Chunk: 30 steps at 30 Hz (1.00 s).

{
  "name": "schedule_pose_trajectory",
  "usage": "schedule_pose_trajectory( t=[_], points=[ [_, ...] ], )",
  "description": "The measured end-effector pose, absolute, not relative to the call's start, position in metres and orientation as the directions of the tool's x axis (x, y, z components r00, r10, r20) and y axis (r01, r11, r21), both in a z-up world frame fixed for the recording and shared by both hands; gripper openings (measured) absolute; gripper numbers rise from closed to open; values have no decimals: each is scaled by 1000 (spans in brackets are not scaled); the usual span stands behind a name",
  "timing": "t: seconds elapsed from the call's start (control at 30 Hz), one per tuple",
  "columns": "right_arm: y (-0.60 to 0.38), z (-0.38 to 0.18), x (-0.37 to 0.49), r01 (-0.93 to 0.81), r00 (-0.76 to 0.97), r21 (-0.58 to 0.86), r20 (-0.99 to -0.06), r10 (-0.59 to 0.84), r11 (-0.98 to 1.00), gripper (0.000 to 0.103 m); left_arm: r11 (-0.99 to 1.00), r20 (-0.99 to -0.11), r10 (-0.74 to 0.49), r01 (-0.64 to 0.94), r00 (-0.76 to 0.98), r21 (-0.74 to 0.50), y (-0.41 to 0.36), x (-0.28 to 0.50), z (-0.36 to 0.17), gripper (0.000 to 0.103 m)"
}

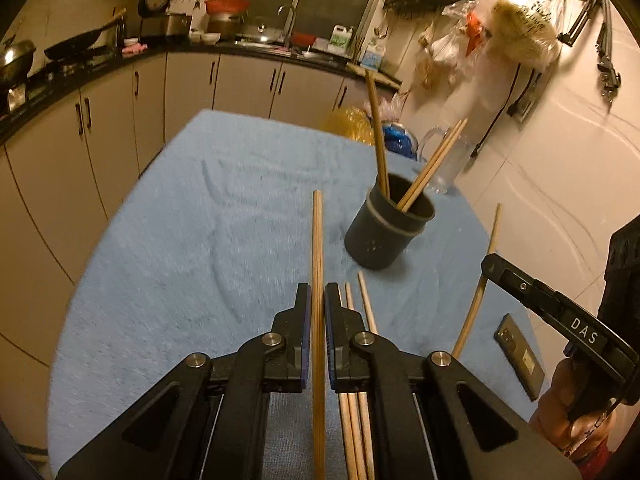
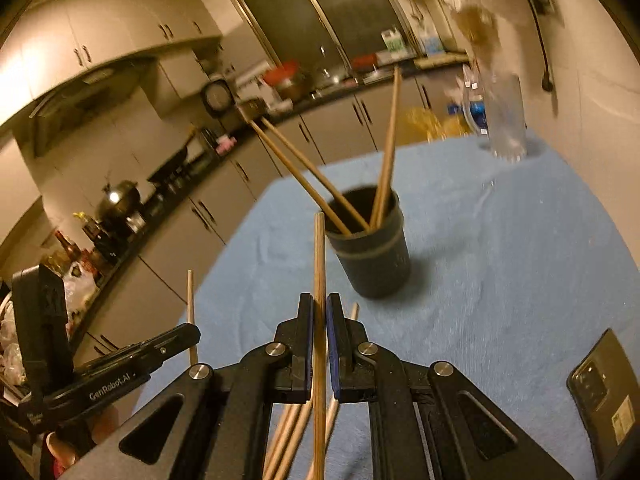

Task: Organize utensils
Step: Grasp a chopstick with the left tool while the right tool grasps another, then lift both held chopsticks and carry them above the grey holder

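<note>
My left gripper [image 1: 318, 292] is shut on a wooden chopstick [image 1: 317, 236] that points forward above the blue towel [image 1: 192, 240]. My right gripper [image 2: 319, 300] is shut on another chopstick [image 2: 319, 256] in the same way. A dark round cup [image 1: 386, 232] stands upright on the towel ahead of both, with three chopsticks [image 1: 378, 136] leaning in it. Several loose chopsticks [image 1: 366, 304] lie on the towel under the grippers. In the left wrist view the right gripper [image 1: 491, 267] shows at the right with its chopstick [image 1: 490, 240]. In the right wrist view the cup [image 2: 370, 252] is just right of centre.
A dark phone [image 2: 606, 396] lies on the towel at the right. A clear glass pitcher [image 2: 506, 120] stands at the far right corner by the wall. Kitchen cabinets and a cluttered counter [image 1: 160, 52] run along the left and far side. A hand [image 1: 568, 412] holds the right gripper.
</note>
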State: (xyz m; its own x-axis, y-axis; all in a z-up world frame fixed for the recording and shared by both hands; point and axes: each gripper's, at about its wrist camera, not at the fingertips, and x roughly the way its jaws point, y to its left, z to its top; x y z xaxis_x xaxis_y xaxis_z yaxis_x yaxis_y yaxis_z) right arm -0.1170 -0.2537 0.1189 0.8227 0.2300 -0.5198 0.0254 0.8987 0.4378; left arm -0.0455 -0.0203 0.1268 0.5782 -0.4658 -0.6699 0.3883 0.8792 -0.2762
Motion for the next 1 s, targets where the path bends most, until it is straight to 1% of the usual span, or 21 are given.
schedule_pose_trajectory(
  t=[0.2,0.47,1.0],
  points=[
    [-255,134,-127,8,855,422,-473,213,906,7,875,-647,-473,404,598,-267,-21,-51,144,6],
    [-259,143,-132,6,875,426,-440,201,905,7,871,-628,-482,413,611,-266,-21,-51,156,6],
    [-268,151,-136,19,894,436,-411,179,900,7,867,-617,-489,422,617,-265,-23,-53,163,6]
  ],
)
